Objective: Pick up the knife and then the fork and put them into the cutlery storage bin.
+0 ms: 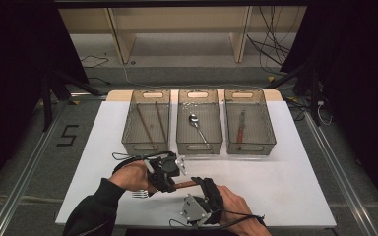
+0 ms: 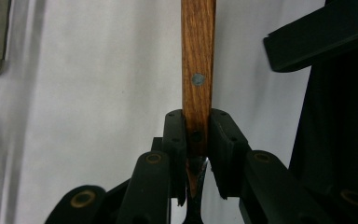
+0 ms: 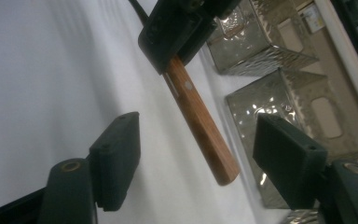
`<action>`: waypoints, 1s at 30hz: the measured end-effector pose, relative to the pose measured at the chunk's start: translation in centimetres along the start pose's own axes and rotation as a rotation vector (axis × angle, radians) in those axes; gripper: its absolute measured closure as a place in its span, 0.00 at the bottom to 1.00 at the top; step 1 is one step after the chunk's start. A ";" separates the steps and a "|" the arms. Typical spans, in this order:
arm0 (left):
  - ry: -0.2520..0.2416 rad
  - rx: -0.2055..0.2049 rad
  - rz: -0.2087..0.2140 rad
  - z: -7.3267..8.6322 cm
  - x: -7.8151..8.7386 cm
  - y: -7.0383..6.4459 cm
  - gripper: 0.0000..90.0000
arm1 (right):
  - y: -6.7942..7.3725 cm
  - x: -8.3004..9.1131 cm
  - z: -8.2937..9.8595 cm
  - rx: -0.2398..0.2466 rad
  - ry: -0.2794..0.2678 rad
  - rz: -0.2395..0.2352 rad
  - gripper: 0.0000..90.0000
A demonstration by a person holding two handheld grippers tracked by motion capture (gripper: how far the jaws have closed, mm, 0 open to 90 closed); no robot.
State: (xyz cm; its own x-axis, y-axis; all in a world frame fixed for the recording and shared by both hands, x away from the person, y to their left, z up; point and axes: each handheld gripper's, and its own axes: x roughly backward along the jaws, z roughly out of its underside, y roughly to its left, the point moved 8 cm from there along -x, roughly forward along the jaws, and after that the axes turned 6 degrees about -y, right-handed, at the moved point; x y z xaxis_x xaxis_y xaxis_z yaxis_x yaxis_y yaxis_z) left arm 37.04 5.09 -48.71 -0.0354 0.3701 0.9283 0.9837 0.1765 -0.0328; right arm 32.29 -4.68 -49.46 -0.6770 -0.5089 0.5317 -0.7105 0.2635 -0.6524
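A fork with a wooden handle [image 1: 185, 185] is held level just above the white table, its metal tines [image 1: 139, 194] poking out to the left. My left gripper [image 1: 171, 185] is shut on the handle [image 2: 198, 56] near the metal neck. My right gripper [image 1: 202, 184] is open, and its two jaws stand on either side of the free end of the handle [image 3: 200, 121] without touching it. In the right gripper view, the left gripper [image 3: 177, 32] clamps the wood farther up.
Three clear bins stand in a row at the back of the white tabletop [image 1: 285, 182]: the left bin [image 1: 146, 146] holds chopsticks [image 1: 147, 125], the middle bin [image 1: 199, 146] a spoon [image 1: 197, 125], the right bin [image 1: 250, 146] a wood-handled knife [image 1: 240, 129].
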 end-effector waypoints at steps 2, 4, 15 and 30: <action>0.001 -0.001 0.002 0.0 0.0 0.0 0.86 | 0.1 -0.4 -0.1 0.045 0.005 0.024 0.41; 0.000 0.000 0.000 -0.1 0.1 0.0 0.86 | 0.2 -0.7 -0.2 0.070 0.008 0.042 0.44; -0.002 0.004 0.021 -0.4 0.2 -0.5 0.86 | 0.9 -1.4 -0.5 0.206 0.039 0.120 0.59; 0.006 0.009 0.047 -0.6 0.2 -1.0 0.86 | 1.1 -2.0 -0.5 0.323 0.051 0.153 0.74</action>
State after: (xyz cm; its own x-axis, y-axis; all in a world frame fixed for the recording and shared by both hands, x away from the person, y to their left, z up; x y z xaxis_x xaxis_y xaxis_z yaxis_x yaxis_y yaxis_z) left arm 36.18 4.41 -48.23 0.0117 0.3723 0.9281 0.9827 0.1675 -0.0795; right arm 32.77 -2.95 -50.98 -0.7854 -0.4402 0.4352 -0.5082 0.0571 -0.8594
